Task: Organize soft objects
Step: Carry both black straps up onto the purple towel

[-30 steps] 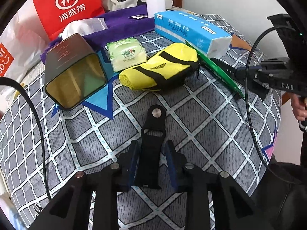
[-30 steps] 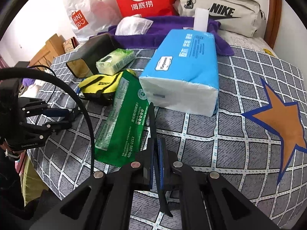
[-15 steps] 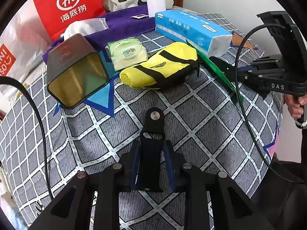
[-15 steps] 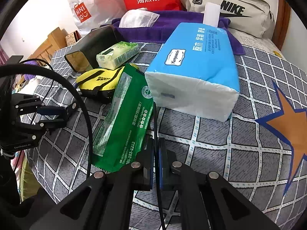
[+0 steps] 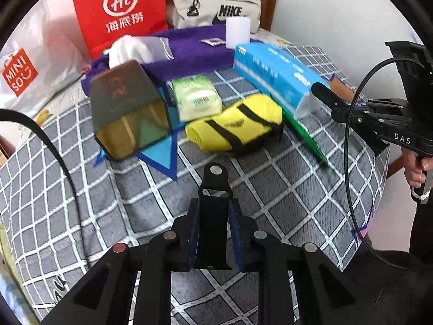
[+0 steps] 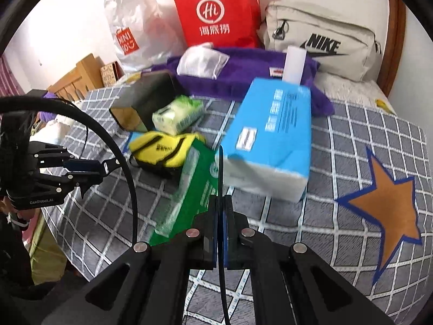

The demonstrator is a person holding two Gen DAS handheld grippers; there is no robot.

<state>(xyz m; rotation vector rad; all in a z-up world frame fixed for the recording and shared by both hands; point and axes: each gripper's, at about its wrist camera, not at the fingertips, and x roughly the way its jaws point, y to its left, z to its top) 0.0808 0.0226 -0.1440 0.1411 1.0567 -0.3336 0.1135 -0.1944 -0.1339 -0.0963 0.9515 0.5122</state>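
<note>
On the checked bedspread (image 5: pixel 284 189) lie a yellow pouch with black straps (image 5: pixel 238 127), a blue tissue pack (image 5: pixel 273 75), a small green tissue pack (image 5: pixel 196 98) and a flat green packet (image 6: pixel 189 189). My left gripper (image 5: pixel 213 208) hangs above the bedspread, in front of the yellow pouch. Its jaws are closing, and the pads press on a black tab with a metal rivet (image 5: pixel 215 184). My right gripper (image 6: pixel 221 197) is shut on a thin black strip (image 6: pixel 220 168) seen edge-on. It hovers beside the green packet and in front of the blue pack (image 6: pixel 270 140).
A dark box with a gold end (image 5: pixel 127 108) lies left of the pouch. Behind it are a purple towel (image 5: pixel 194 48), a clear bag of white stuff (image 5: pixel 135 48), a red paper bag (image 5: pixel 119 10), a Nike bag (image 6: pixel 322 40) and a white plastic bag (image 5: pixel 21 73). A hand (image 5: pixel 416 170) holds the right tool.
Both grippers have risen off the bedspread with their black pieces. The left jaws have drawn closer on the tab. The objects on the bed lie as before.
</note>
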